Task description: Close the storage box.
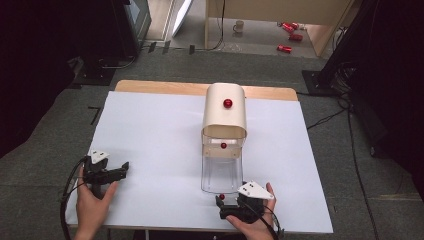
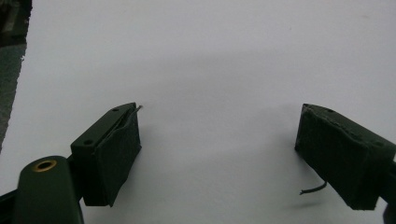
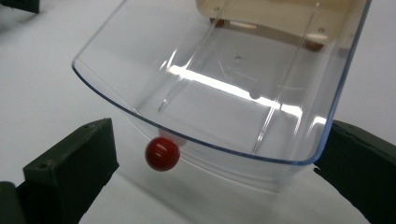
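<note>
A: White table (image 1: 150, 150), grey carpet around. Right gripper (image 3: 205, 158)?

B: Jaws spread wide, clamping nothing. Red knob (image 3: 162, 153) sits between them, nearer the left jaw, on the clear drawer (image 3: 224, 93) front. Drawer's long axis runs straight away from it, toward the beige box (image 1: 225, 112).

A: Left gripper (image 1: 107, 170)?

B: Released too, empty, well apart at the table's left. Right hand is nearer.

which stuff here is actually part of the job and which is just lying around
Part of the job:
- clear drawer, pulled out toward the person
- red knob on the drawer's front
- cream box that the drawer slides out of
- right gripper, jaws open at the knob

Just lying about:
- red cans on the floor
- mug on the floor
- left gripper, open, resting on the white table
</note>
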Demonstrator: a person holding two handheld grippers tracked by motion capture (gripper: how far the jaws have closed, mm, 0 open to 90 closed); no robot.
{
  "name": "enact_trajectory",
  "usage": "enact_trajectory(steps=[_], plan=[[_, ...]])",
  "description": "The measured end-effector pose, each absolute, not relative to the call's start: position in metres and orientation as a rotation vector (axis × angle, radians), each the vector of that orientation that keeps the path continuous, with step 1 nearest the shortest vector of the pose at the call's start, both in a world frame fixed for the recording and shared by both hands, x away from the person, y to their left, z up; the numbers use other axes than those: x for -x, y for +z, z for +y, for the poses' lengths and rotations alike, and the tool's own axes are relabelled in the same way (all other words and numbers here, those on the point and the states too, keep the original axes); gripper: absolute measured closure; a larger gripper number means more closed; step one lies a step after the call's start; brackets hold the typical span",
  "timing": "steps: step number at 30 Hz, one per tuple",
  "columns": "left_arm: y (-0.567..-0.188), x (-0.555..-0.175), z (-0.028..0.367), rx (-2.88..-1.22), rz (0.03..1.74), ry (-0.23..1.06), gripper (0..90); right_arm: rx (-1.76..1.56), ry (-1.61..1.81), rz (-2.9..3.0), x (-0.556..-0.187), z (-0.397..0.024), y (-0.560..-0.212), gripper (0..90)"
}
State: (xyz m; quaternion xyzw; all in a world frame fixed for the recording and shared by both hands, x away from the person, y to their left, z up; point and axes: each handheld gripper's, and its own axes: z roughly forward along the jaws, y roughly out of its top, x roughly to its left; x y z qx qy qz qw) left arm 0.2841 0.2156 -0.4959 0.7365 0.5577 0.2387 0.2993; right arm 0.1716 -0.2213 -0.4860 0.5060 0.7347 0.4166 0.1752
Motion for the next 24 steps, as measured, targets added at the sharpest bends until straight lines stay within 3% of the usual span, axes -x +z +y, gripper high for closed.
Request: enact_trajectory(steps=[8, 14, 24], plan=[[-0.496, -0.284, 0.216, -1.955, 1.481, 0.633, 14.0, -1.472, 1.062, 2.114, -0.174, -0.216, -0.500, 0.2], [-0.496, -0.284, 0.216, -1.956, 1.481, 0.634, 14.0, -1.488, 1.056, 2.090, -0.175, -0.217, -0.500, 8.4], [-0.496, -0.284, 0.216, -1.955, 1.481, 0.635, 14.0, -1.483, 1.048, 2.086, -0.174, -0.216, -0.499, 9.9]])
